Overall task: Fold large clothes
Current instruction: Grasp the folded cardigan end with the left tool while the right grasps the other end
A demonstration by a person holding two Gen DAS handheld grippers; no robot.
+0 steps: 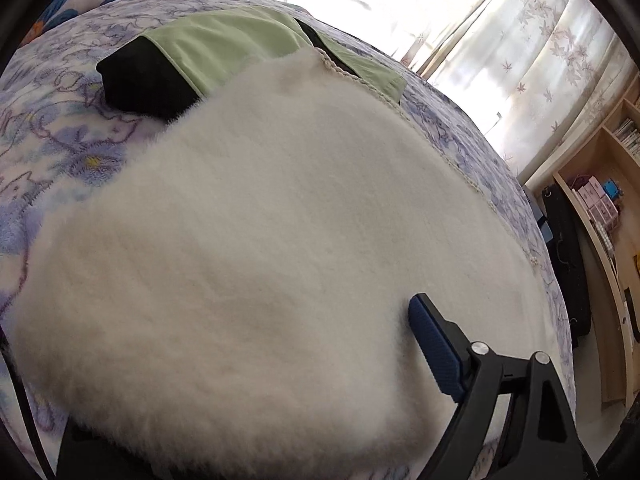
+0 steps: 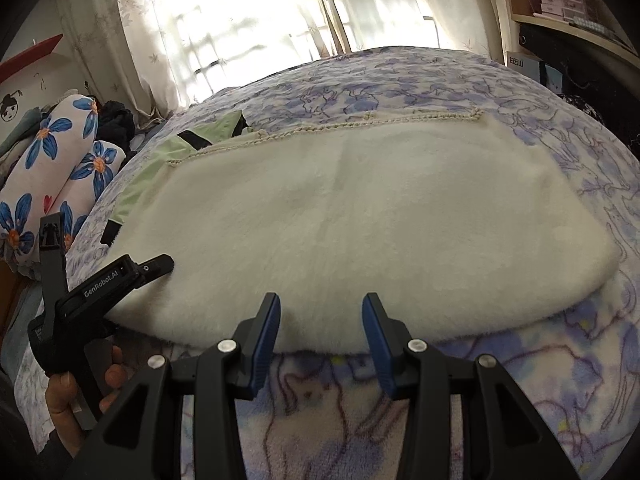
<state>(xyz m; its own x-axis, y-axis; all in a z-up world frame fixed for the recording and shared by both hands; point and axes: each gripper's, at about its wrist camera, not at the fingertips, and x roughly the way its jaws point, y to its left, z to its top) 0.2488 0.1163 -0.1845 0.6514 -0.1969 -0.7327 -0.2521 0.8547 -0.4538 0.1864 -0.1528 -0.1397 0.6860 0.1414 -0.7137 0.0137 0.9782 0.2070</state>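
A fluffy white garment [image 2: 360, 224], folded into a broad rectangle with a braided cream trim [image 2: 320, 126] along its far edge, is lying flat on a bed covered by a purple-and-blue floral blanket [image 2: 560, 380]. Taking the white garment as the landmark: the right gripper [image 2: 320, 336] is hovering at its near edge, its two blue-padded fingers [image 2: 266, 344] standing partly apart with the garment's hem showing between them, pinching nothing. The left gripper [image 2: 132, 276] is sitting at the garment's near left corner, held by a person's hand [image 2: 80, 392]; in its own camera only one blue-padded finger [image 1: 436, 352] is showing, resting over the fluffy surface, with the other out of frame, so the jaws are standing wide and appear to be gripping nothing. A light green garment with black panels [image 1: 224, 48] is lying partly under the white garment's far left corner. Beyond it, to the left, pillows printed with blue flowers [image 2: 60, 168] are resting. Behind the garment, sheer leaf-patterned curtains [image 2: 240, 20] are glowing with daylight, and wooden shelves [image 1: 600, 200] are standing to the right.
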